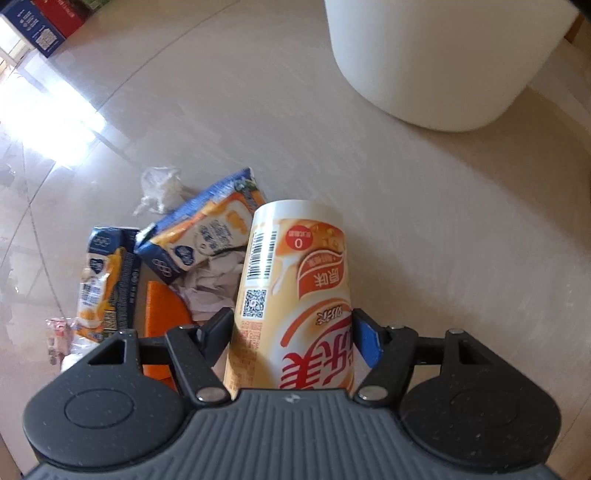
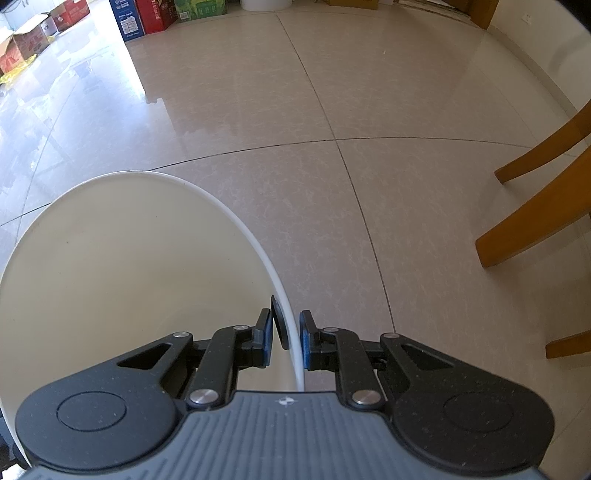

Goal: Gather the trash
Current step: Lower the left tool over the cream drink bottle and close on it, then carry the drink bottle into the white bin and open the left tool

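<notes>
In the left wrist view my left gripper (image 1: 290,334) is shut on a cream and orange paper drink cup (image 1: 295,280) held above the tiled floor, its base pointing away from me. The white trash bin (image 1: 436,59) stands ahead at the upper right. Below and left of the cup lies a heap of trash: two blue and orange milk cartons (image 1: 205,236) (image 1: 107,280), crumpled paper (image 1: 212,286), an orange piece (image 1: 162,306) and a clear plastic wrapper (image 1: 159,188). In the right wrist view my right gripper (image 2: 286,338) is shut on the white bin's rim (image 2: 291,332).
Cardboard boxes (image 2: 144,16) stand along the far wall. Wooden chair legs (image 2: 535,221) stand at the right of the right wrist view. The bin's inside (image 2: 129,258) shows nothing in it. A small pink wrapper (image 1: 59,332) lies at the heap's left edge.
</notes>
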Demonstrator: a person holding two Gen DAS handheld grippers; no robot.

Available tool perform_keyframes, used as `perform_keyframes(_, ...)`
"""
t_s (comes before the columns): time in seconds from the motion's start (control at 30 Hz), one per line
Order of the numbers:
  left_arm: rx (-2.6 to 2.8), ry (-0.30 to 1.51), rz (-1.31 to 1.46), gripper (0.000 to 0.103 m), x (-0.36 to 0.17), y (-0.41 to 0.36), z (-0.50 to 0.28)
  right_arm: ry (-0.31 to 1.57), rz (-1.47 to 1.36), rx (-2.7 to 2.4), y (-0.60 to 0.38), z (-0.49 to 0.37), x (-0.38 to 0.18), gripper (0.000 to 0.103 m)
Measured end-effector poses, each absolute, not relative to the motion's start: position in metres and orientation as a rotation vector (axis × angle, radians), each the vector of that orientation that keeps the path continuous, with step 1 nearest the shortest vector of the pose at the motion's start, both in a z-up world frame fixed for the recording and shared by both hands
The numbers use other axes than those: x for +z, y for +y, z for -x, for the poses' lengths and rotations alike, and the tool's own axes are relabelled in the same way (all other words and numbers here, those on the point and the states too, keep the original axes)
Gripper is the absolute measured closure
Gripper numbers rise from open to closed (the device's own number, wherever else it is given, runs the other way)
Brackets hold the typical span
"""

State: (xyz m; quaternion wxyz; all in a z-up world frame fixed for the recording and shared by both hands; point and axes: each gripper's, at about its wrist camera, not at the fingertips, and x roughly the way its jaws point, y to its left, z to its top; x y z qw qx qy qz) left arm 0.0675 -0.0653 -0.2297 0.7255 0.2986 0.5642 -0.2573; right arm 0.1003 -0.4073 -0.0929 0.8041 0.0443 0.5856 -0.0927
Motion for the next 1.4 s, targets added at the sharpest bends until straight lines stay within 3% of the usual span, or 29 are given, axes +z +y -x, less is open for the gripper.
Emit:
perform_keyframes(0.3, -0.512, 1.250, -0.595, 0.035, -0.149, -0.067, -0.081, 1.260, -0.123, -0.195, -0.414, -0.101, -0.092, 0.085)
perform_keyframes(0.57, -0.562, 1.083, -0.526, 0.035, -0.018, -0.096, -0.100, 1.264, -0.137, -0.188, -0.419, -0.101, -0.091, 0.086)
perform_keyframes(0.7, -0.620, 1.008, -0.484, 0.034, 0.023, -0.134, -0.115, 1.264, -0.139, -0.187, -0.421, -0.101, -0.090, 0.086)
perform_keyframes(0.83, -0.684, 0.955, -0.436, 0.034, 0.042, -0.179, -0.124, 1.263, -0.143, -0.187, -0.422, -0.101, -0.090, 0.085)
perform_keyframes(1.0, -0.742, 0.963, -0.388, 0.034, 0.026, -0.212, -0.133, 1.265, -0.157, -0.185, -0.426, -0.100, -0.091, 0.086)
perform_keyframes(1.13, -0.784, 0.980, -0.340, 0.015, 0.023, -0.216, -0.130, 1.265, -0.159, -0.181, -0.427, -0.100, -0.091, 0.086)
perform_keyframes(1.4, -0.731, 0.925, -0.342, 0.010, 0.037, -0.207, -0.124, 1.258, -0.162, -0.183, -0.427, -0.100, -0.092, 0.086)
